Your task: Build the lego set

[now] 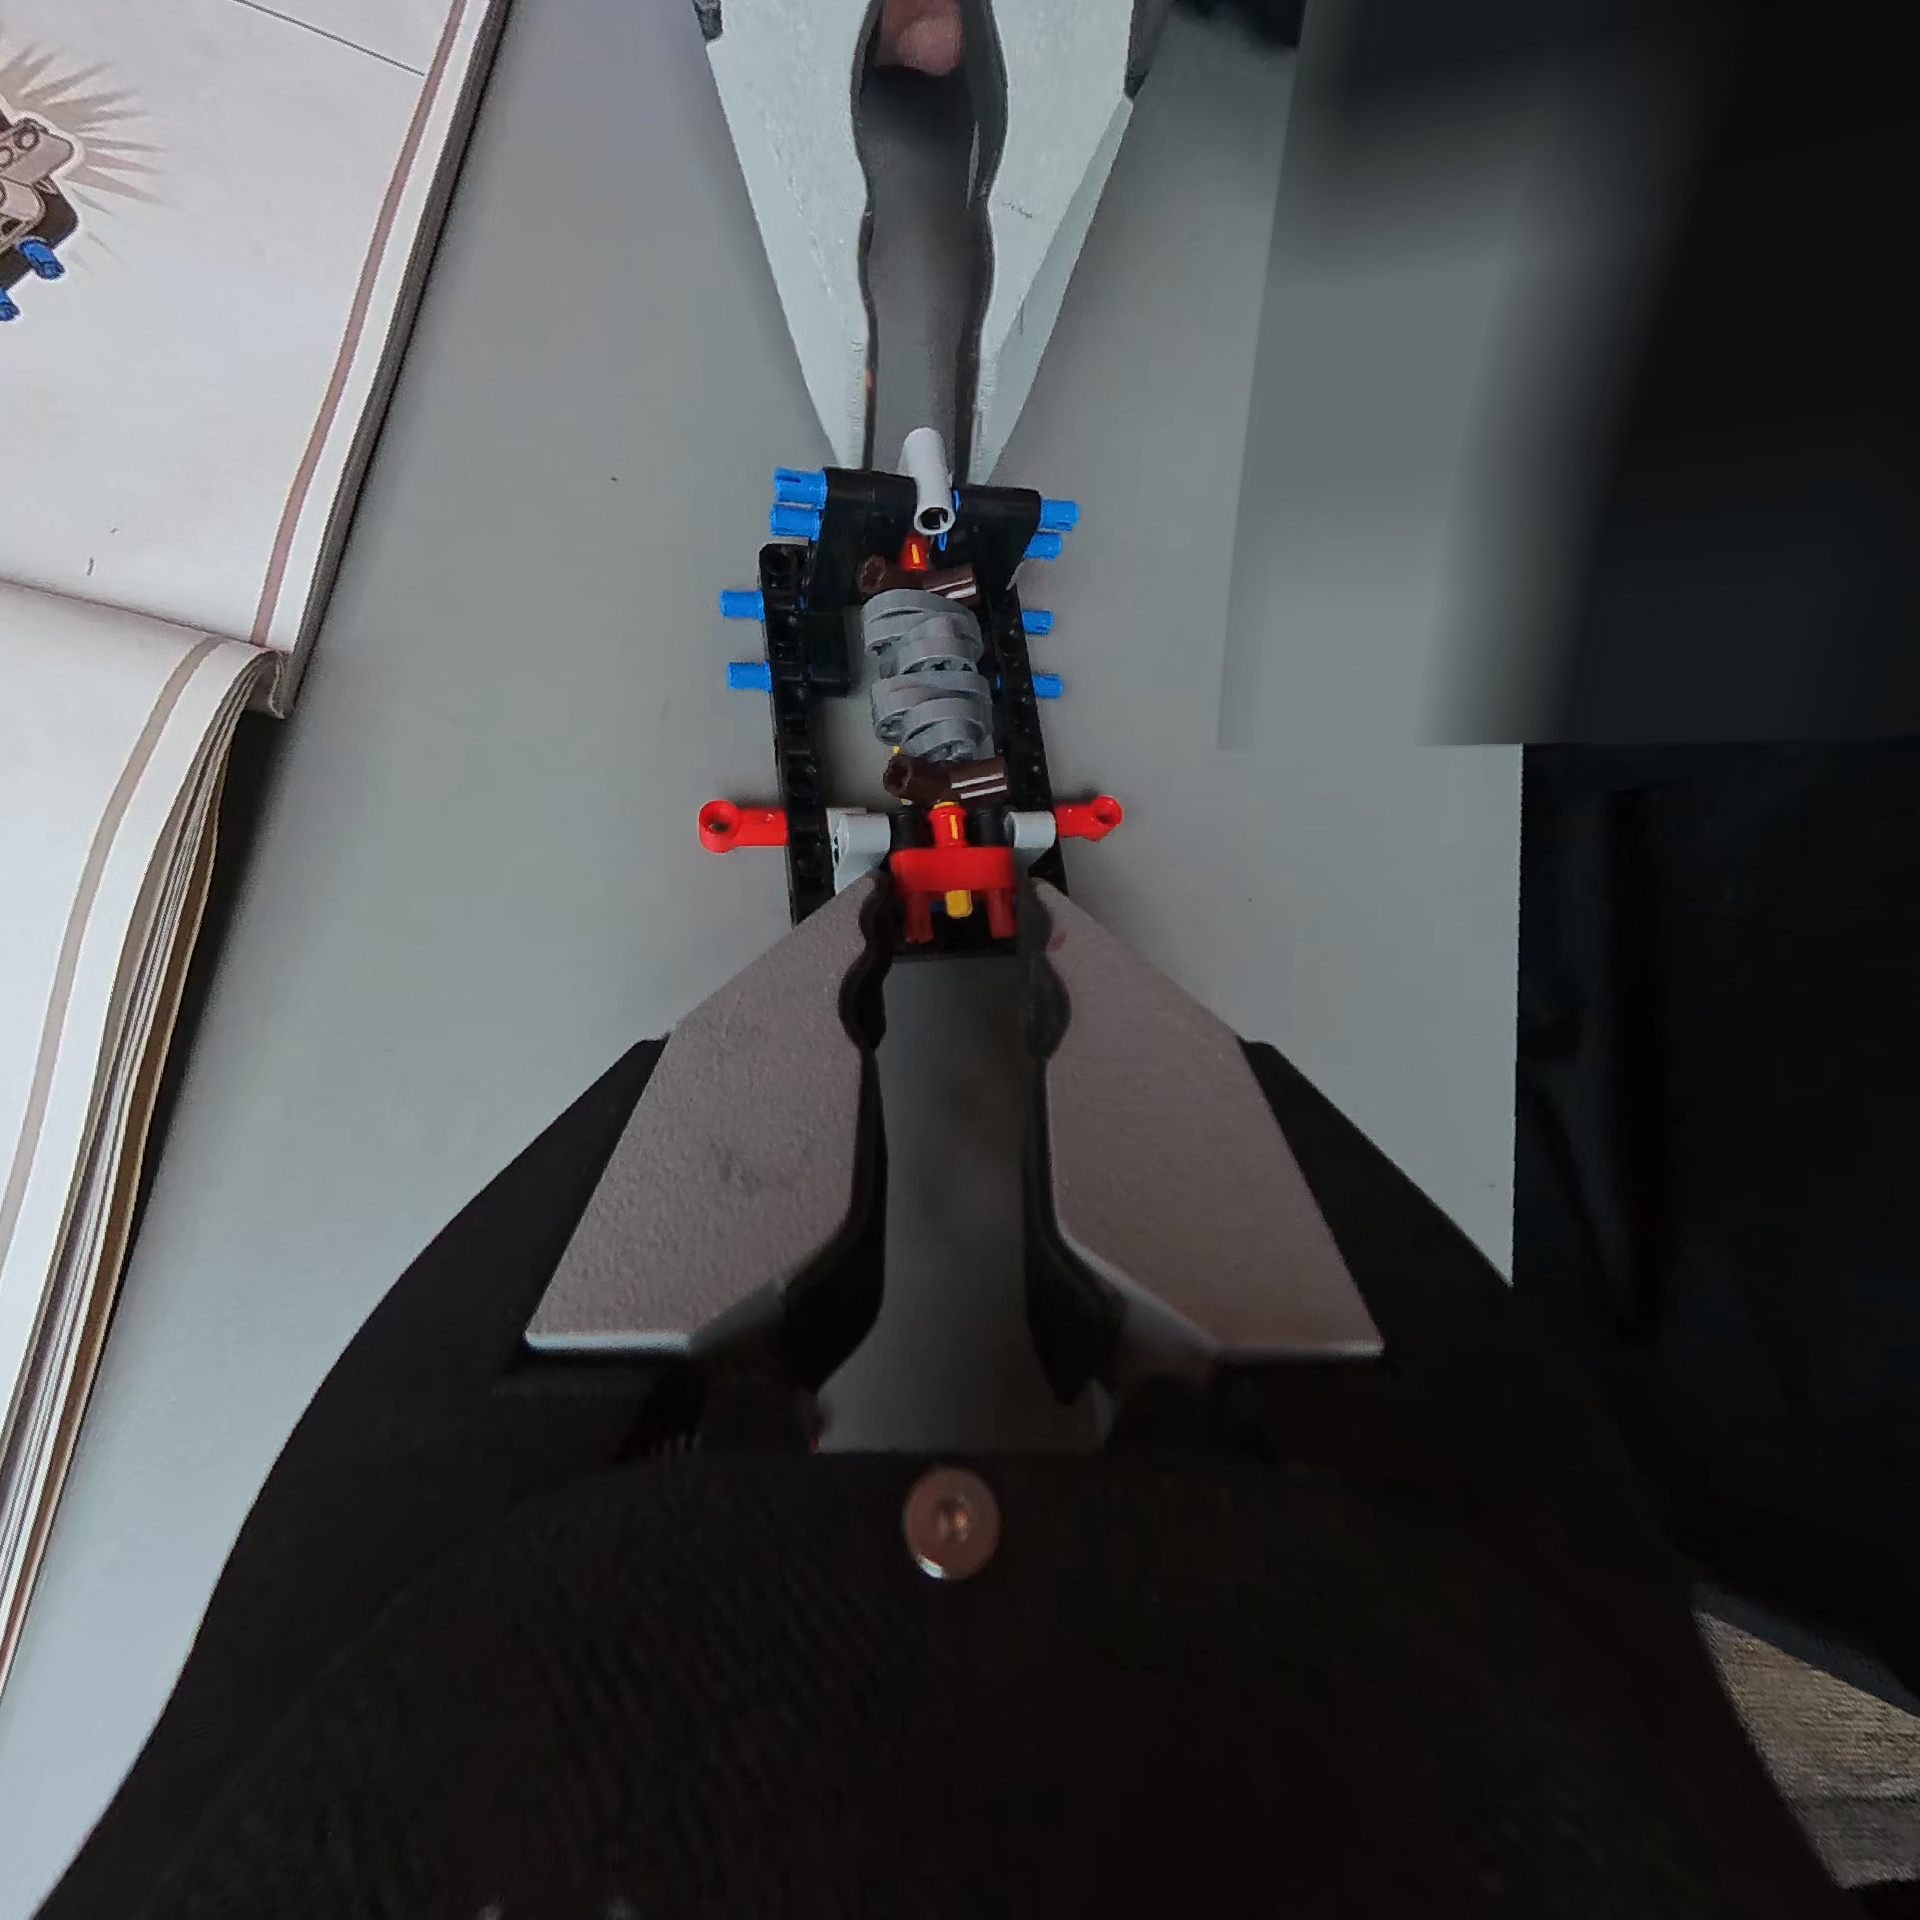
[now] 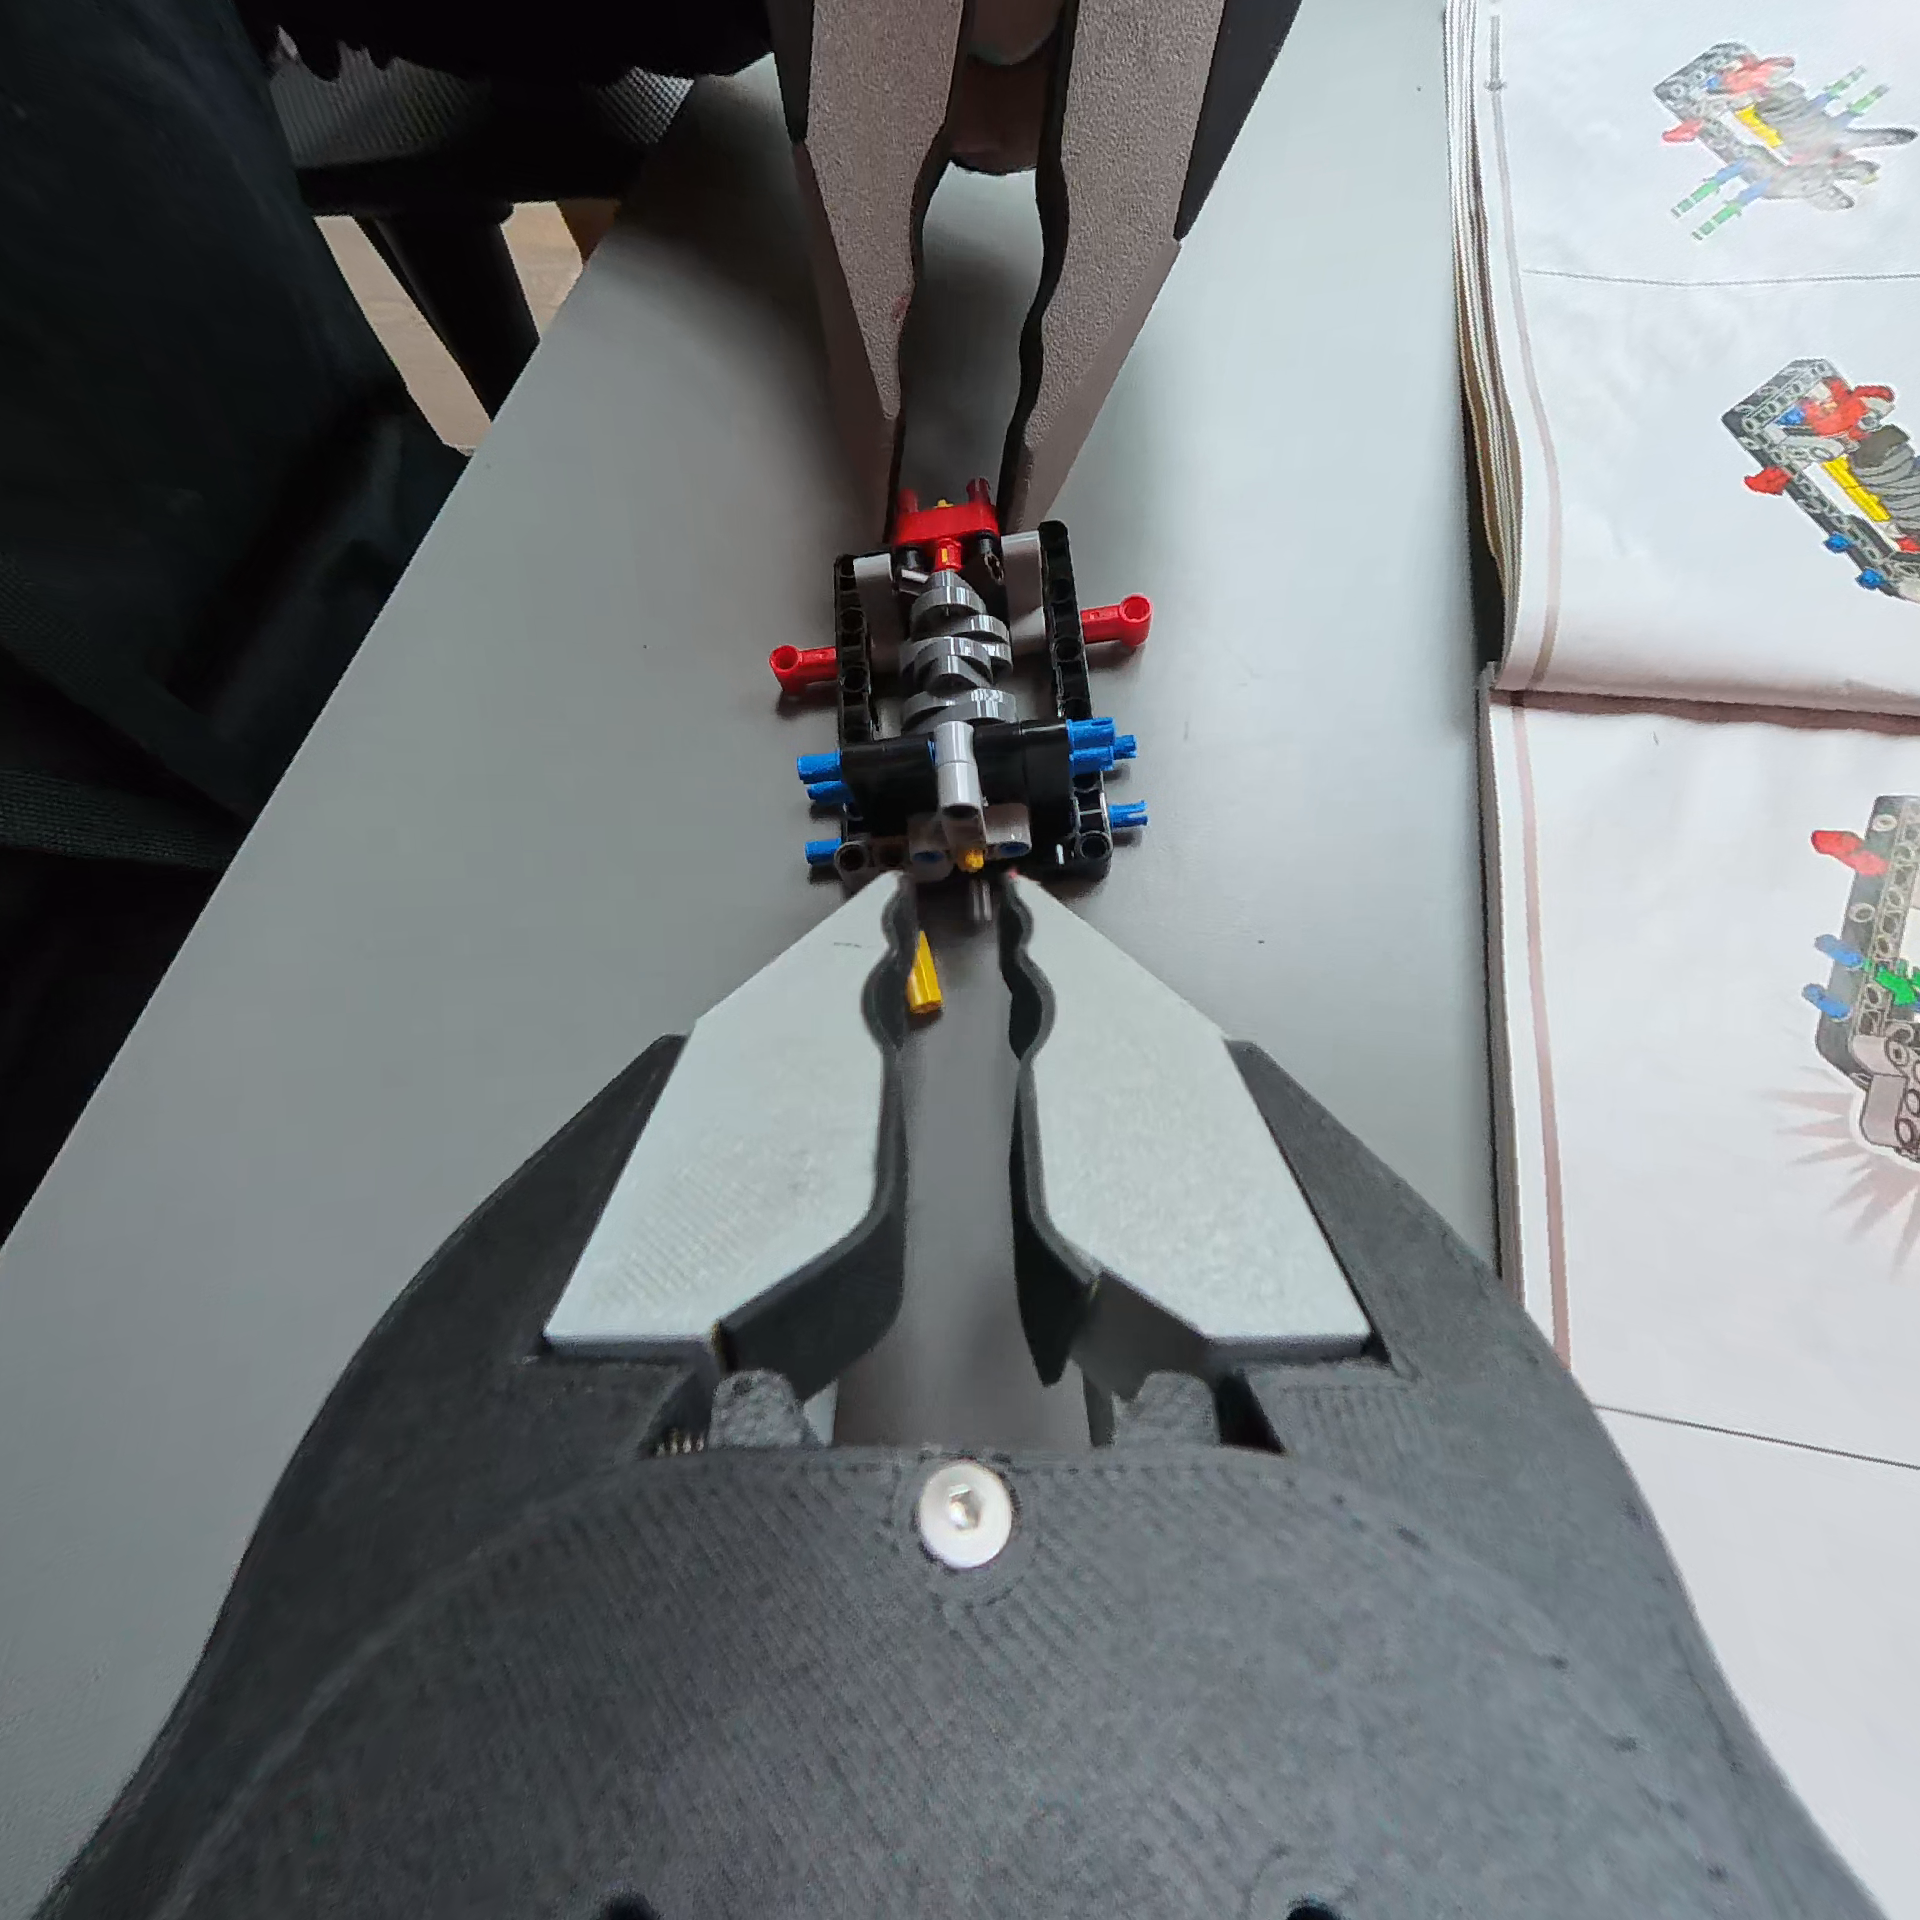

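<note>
The lego assembly [image 1: 914, 707] is a black beam frame with a grey crankshaft, blue pins and red pieces, lying on the grey table [image 1: 468, 935]. My left gripper [image 1: 951, 904] is shut on its red end piece. My right gripper [image 2: 954, 883] faces it from the opposite end, its fingers closed narrowly on the end with the blue pins and a light grey connector [image 2: 956, 774]. The right gripper also shows at the top of the left wrist view [image 1: 925, 457]. A loose yellow pin [image 2: 922, 977] lies on the table between the right fingers.
An open instruction booklet lies beside the assembly, on the left of the left wrist view [image 1: 156, 520] and on the right of the right wrist view [image 2: 1714, 623]. The table edge [image 2: 499, 436] runs along the other side, with dark chair legs and fabric beyond. About 8 centimetres separates my left fingertips from my right.
</note>
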Demonstrator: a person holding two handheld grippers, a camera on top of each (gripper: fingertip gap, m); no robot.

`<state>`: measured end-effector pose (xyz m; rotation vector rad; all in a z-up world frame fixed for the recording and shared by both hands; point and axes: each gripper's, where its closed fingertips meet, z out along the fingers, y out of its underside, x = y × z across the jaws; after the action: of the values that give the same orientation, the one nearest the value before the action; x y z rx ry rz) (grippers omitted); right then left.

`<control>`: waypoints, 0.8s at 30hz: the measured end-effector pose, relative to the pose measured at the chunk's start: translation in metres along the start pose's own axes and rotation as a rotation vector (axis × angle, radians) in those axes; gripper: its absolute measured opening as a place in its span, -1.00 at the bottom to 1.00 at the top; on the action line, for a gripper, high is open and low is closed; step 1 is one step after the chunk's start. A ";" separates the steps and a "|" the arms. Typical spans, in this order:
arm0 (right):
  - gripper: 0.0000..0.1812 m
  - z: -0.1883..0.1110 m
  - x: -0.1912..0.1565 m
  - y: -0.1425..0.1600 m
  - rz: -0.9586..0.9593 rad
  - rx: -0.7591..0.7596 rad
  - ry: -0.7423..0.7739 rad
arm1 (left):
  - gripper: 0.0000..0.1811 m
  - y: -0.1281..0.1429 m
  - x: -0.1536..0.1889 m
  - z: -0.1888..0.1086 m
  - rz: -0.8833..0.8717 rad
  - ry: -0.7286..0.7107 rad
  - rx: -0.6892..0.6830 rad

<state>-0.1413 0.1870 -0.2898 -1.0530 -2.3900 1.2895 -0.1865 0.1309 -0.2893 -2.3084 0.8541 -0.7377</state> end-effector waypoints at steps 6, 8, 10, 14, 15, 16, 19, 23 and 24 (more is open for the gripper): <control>-0.93 0.002 0.002 -0.001 -0.016 -0.003 0.011 | -0.77 -0.002 0.000 0.001 0.005 0.009 0.000; -0.98 0.001 0.001 -0.001 -0.019 -0.002 0.009 | -0.77 -0.002 0.000 0.001 0.005 0.010 -0.002; -1.00 0.001 0.003 0.001 -0.024 -0.011 0.028 | -0.74 0.000 -0.001 -0.002 0.003 0.007 -0.008; -0.87 -0.002 0.000 0.001 0.044 0.000 -0.004 | -0.70 -0.004 -0.006 -0.019 0.050 -0.030 0.024; -0.87 -0.002 -0.001 0.000 0.060 0.008 -0.017 | -0.71 -0.004 -0.007 -0.021 0.082 -0.043 0.013; -0.87 -0.002 -0.002 -0.001 0.072 0.012 -0.027 | -0.71 -0.003 -0.009 -0.021 0.122 -0.059 -0.005; -0.86 -0.001 -0.004 0.001 0.090 0.002 -0.041 | -0.71 0.001 -0.016 -0.016 0.206 -0.100 -0.057; -0.81 0.001 -0.004 0.002 0.102 -0.006 -0.045 | -0.69 0.000 -0.019 -0.007 0.206 -0.078 -0.063; -0.81 0.000 -0.003 0.000 0.102 0.000 -0.045 | -0.69 0.000 -0.019 -0.006 0.205 -0.075 -0.056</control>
<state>-0.1389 0.1846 -0.2899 -1.1716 -2.3965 1.3605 -0.2020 0.1425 -0.2908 -2.2391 1.0701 -0.5417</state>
